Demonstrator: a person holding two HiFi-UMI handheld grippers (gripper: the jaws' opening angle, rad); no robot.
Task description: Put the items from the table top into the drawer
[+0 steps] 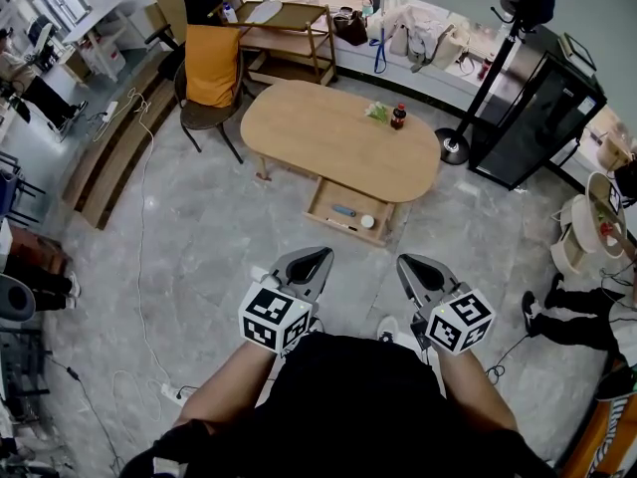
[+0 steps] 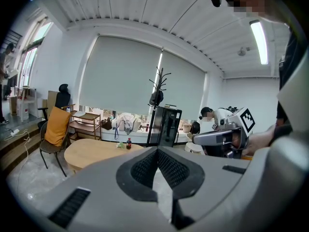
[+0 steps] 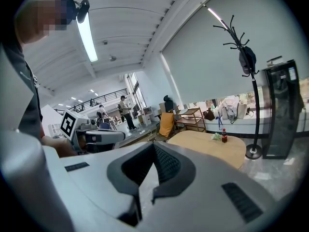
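An oval wooden table (image 1: 328, 147) stands ahead of me on the grey floor. On its far side are a dark bottle with a red cap (image 1: 398, 117) and a small green packet (image 1: 377, 112). Below the table's near edge a wooden drawer (image 1: 325, 203) is pulled out, holding a blue item (image 1: 344, 210) and a small white round item (image 1: 367, 221). My left gripper (image 1: 322, 255) and right gripper (image 1: 405, 261) hover side by side near my body, well short of the table. Both are shut and hold nothing. The bottle (image 2: 128, 143) also shows far beyond the left gripper (image 2: 157, 149).
A chair with an orange cushion (image 1: 211, 68) stands at the table's left end, a wooden shelf unit (image 1: 291, 28) behind it. A coat stand (image 1: 456, 147) and black cabinet (image 1: 532, 118) stand right. Cables (image 1: 139, 267) trail on the left floor. A person's legs (image 1: 572, 322) reach in at right.
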